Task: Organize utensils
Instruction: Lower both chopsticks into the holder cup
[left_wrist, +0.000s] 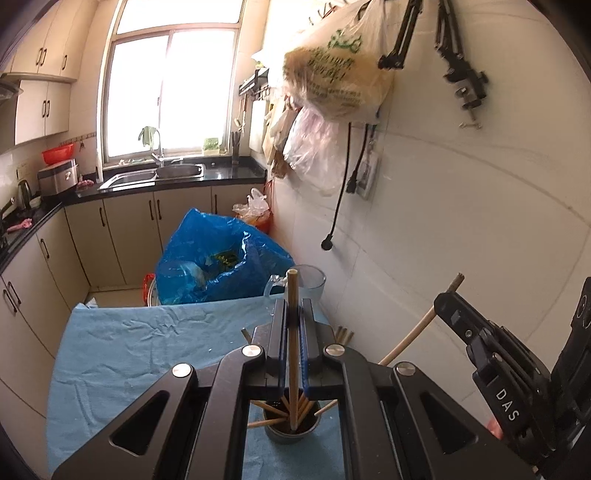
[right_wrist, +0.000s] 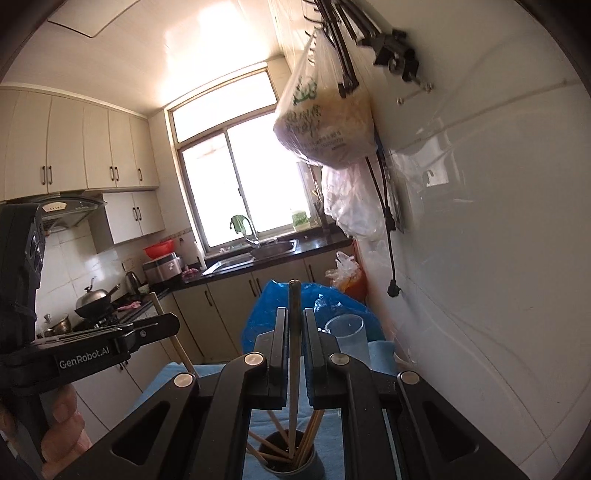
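Observation:
A dark round cup (left_wrist: 291, 432) stands on the blue cloth and holds several wooden chopsticks; it also shows in the right wrist view (right_wrist: 291, 461). My left gripper (left_wrist: 293, 314) is shut on one wooden chopstick (left_wrist: 293, 332), held upright with its lower end in the cup. My right gripper (right_wrist: 294, 325) is shut on another chopstick (right_wrist: 294, 332), upright, its lower end in the same cup. The right gripper's body (left_wrist: 517, 376) shows at the right of the left wrist view, the left gripper's body (right_wrist: 92, 347) at the left of the right wrist view.
A clear glass mug (left_wrist: 306, 284) stands at the table's far edge by the white wall; it also shows in the right wrist view (right_wrist: 349, 336). A blue plastic bag (left_wrist: 218, 258) sits beyond the table. More chopsticks (left_wrist: 343, 334) lie on the blue cloth (left_wrist: 129, 350).

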